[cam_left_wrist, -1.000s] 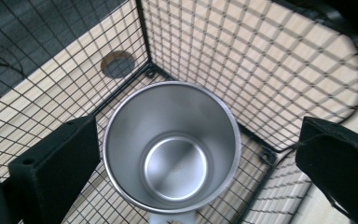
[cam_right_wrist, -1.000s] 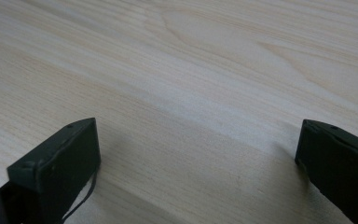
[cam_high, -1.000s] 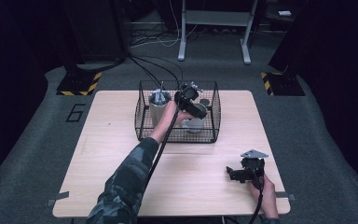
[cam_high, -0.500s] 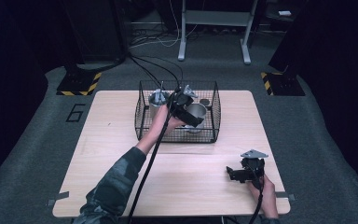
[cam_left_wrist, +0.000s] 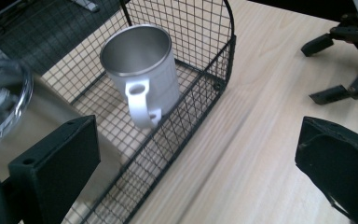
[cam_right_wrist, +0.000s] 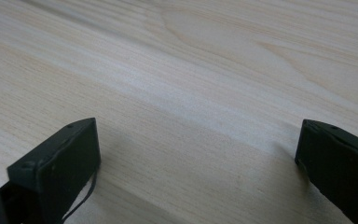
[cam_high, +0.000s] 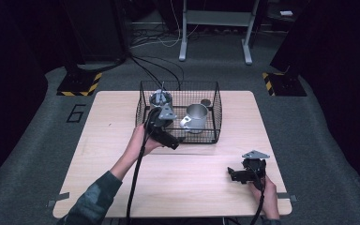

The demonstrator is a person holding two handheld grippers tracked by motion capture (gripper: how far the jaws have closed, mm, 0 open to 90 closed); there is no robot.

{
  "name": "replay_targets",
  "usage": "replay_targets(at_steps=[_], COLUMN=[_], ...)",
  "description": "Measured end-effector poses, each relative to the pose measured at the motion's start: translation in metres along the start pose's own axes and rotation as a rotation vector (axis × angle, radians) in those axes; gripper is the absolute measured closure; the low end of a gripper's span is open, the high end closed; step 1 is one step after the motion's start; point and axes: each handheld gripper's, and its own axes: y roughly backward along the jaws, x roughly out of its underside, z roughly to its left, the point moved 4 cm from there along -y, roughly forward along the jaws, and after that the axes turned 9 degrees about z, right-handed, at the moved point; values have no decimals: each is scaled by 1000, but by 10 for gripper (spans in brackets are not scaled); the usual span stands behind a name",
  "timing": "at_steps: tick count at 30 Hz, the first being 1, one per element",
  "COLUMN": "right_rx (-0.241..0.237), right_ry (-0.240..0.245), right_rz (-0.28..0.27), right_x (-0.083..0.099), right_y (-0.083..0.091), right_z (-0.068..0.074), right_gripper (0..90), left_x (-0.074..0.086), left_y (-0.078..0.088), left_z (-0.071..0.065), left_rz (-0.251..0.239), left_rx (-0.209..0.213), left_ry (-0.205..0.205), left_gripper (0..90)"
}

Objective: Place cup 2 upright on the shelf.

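A steel mug stands upright inside a black wire basket at the back middle of the wooden table. In the left gripper view the mug shows its handle toward me, behind the basket wall. My left gripper hangs just outside the basket's front left corner, open, with nothing between its jaws. My right gripper rests low over the table's front right, open over bare wood.
A lidded metal container stands in the basket's left end, and its clear lid appears close at the left of the left gripper view. A small dark round thing lies in the basket's back right. Cables run across the floor behind the table.
My left gripper has drawn back from over the basket toward the table's front left. The mug, earlier at the gripper, now stands free in the basket. The right gripper has not moved.
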Motion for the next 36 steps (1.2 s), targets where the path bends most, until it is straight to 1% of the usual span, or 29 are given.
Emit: replay_targets(at_steps=[2,3,5,7,8,9,10,11,12,13,14,15,16,18,19,20,22,23,27,29,30,31,32,33,34,36], right_rx=[-1,-1,-1,-1,0,1,0,0,2,2,2,1,1,1,2,2,1,2,2,2,2,2,1,2,2,1], right_ry=[0,0,0,0,-1,0,0,-1,-1,-3,0,-3,-1,-2,-3,-1,-3,-1,0,-3,-1,-1,-1,-3,0,-3], right_rz=[0,0,0,0,0,-1,0,0,-1,-1,-1,0,-1,-1,-1,-1,0,-1,-1,0,-1,-1,-1,0,-1,0], right_x=[0,0,0,0,0,0,0,0,0,0,0,0,0,0,0,0,0,0,0,0,0,0,0,0,0,0], right_y=[0,0,0,0,0,0,0,0,0,0,0,0,0,0,0,0,0,0,0,0,0,0,0,0,0,0], right_z=[0,0,0,0,0,0,0,0,0,0,0,0,0,0,0,0,0,0,0,0,0,0,0,0,0,0], right_gripper=[0,0,0,0,0,0,0,0,0,0,0,0,0,0,0,0,0,0,0,0,0,0,0,0,0,0], left_x=[12,18,32,45,52,59,66,75,80,87,95,103,111,128,136,145,161,169,197,215,221,227,234,238,245,254], left_y=[5,7,11,12,13,13,13,13,13,13,15,15,16,16,16,16,15,15,13,10,9,8,8,6,6,4], left_z=[-1,-2,-4,-6,-7,-9,-10,-11,-11,-12,-12,-12,-11,-11,-10,-9,-7,-5,1,5,6,9,11,13,16,20], left_rz=[-10,-21,-14,-4,7,14,9,19,17,10,21,21,21,32,39,58,60,69,71,72,71,67,73,62,65,53], left_rx=[-6,-3,-16,-37,-49,-51,-61,-68,-75,-86,-86,-95,-116,-119,-130,-128,-126,-137,-155,-187,-182,-191,-208,-222,-222,-233], left_ry=[10,25,31,47,45,62,74,84,93,111,119,137,147,183,193,202,247,254,331,377,402,421,435,450,474,496], left_gripper=[1,1,1,1,1,1,1,1,1,1,1,1,1,1,1,1,0,1,0,0,0,0,0,0,0,0])
